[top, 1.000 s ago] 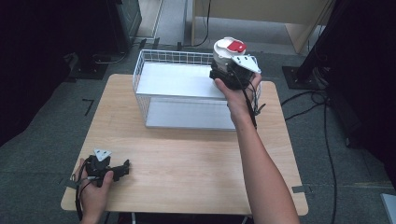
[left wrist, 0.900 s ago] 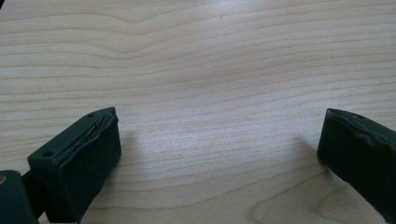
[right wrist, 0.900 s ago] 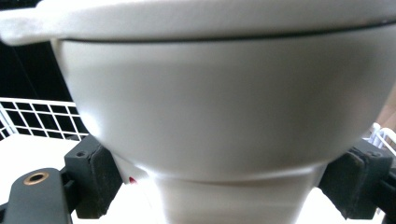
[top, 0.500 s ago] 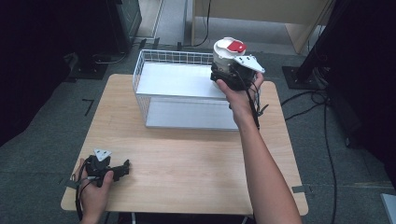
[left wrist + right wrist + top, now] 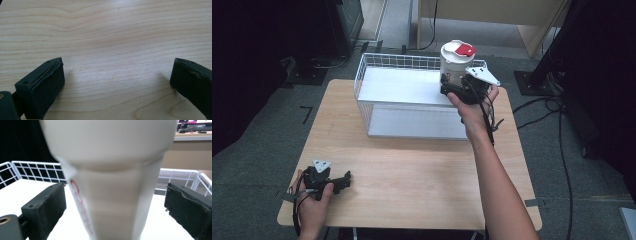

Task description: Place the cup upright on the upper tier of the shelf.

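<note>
From the high view, a white canister [image 5: 455,62] with a red patch on its lid stands upright in the far right corner of the white wire basket [image 5: 377,75], and the right gripper [image 5: 460,90] sits just on its near side. The left gripper [image 5: 343,181] rests on the wooden table [image 5: 422,170] near its front left edge, well apart from the basket.

In the left gripper view, the jaws are spread over bare wood.

In the right gripper view, the canister [image 5: 112,182] stands between wide-spread jaws, neither pad touching it; the basket rim [image 5: 37,163] runs close behind.
</note>
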